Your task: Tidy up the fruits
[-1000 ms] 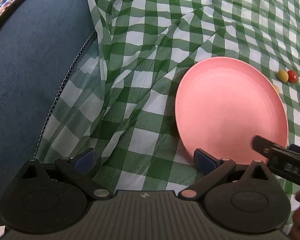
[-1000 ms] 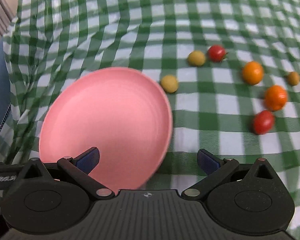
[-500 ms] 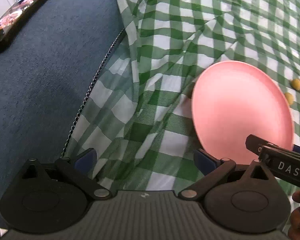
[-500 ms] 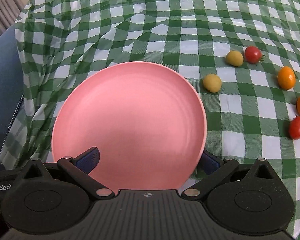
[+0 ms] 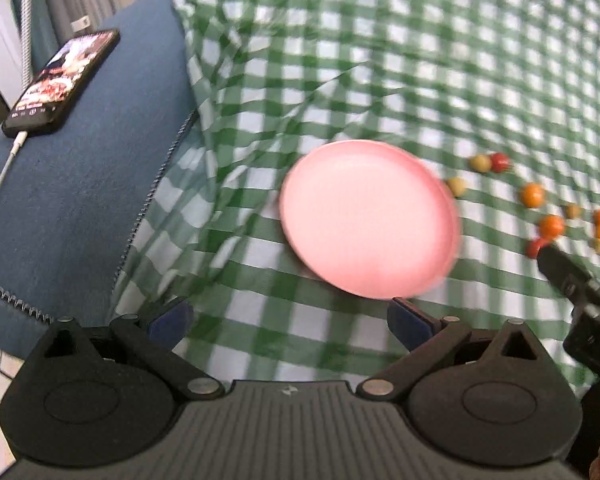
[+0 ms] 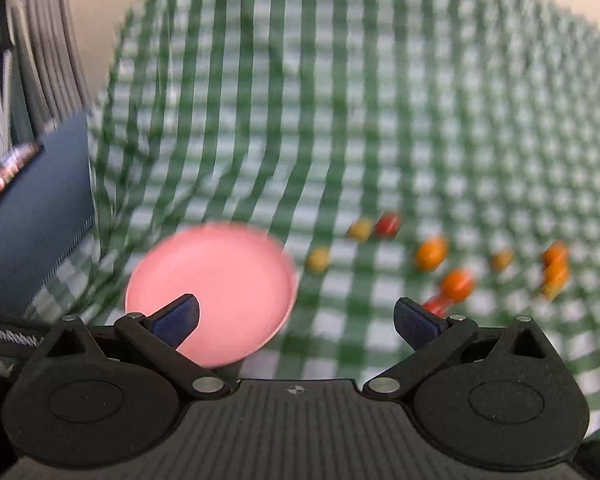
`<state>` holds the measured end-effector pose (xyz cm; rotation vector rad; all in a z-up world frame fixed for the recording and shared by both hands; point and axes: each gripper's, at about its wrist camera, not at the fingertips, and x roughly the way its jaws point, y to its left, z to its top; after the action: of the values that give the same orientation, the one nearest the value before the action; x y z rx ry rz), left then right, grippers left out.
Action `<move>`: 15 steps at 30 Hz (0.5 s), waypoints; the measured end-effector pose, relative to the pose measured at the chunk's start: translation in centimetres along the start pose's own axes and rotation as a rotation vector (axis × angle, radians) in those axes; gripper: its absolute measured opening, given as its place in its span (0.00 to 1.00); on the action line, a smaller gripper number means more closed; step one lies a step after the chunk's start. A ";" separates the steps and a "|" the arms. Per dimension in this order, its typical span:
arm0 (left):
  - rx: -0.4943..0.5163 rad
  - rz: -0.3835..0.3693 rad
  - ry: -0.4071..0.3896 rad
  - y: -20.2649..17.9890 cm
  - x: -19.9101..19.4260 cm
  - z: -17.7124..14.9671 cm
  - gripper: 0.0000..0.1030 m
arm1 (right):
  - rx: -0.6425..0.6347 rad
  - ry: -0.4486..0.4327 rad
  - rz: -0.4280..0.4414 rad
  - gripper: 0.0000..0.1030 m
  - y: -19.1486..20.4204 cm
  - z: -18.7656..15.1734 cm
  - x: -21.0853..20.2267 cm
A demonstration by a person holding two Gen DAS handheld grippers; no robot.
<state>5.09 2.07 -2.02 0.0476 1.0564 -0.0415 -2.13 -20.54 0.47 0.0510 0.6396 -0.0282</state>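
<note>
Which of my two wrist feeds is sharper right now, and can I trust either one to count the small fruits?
Left wrist: milder blur, pink plate edge doubled, phone fairly crisp, fruits separable. Right wrist: heavy motion smear, checked cloth washed out, fruits streaked and merging at the right, so counting there is unreliable. Both bend toward the edges.

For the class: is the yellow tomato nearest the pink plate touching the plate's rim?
Apart. In the right wrist view a strip of checked cloth shows between the yellow tomato and the pink plate; the blurred left wrist view is less clear.

Right view motion-blurred; red tomato [image 6: 434, 303] half hidden behind finger.
</note>
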 end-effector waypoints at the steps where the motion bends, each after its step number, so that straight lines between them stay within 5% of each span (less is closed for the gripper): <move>1: 0.003 -0.011 -0.005 -0.4 -0.8 -0.3 1.00 | -0.014 -0.026 -0.002 1.00 -0.4 0.3 -1.2; 8: 0.024 -0.010 -0.038 -2.9 -4.9 -2.7 1.00 | -0.040 -0.061 0.071 1.00 -1.5 0.1 -6.7; 15: 0.042 0.005 -0.070 -3.2 -7.8 -4.3 1.00 | -0.015 -0.148 0.050 1.00 -1.9 -1.0 -10.3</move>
<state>-2.64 -0.79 2.65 0.0864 0.9857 -0.0610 -11.13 -22.30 5.74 0.0503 0.4903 0.0208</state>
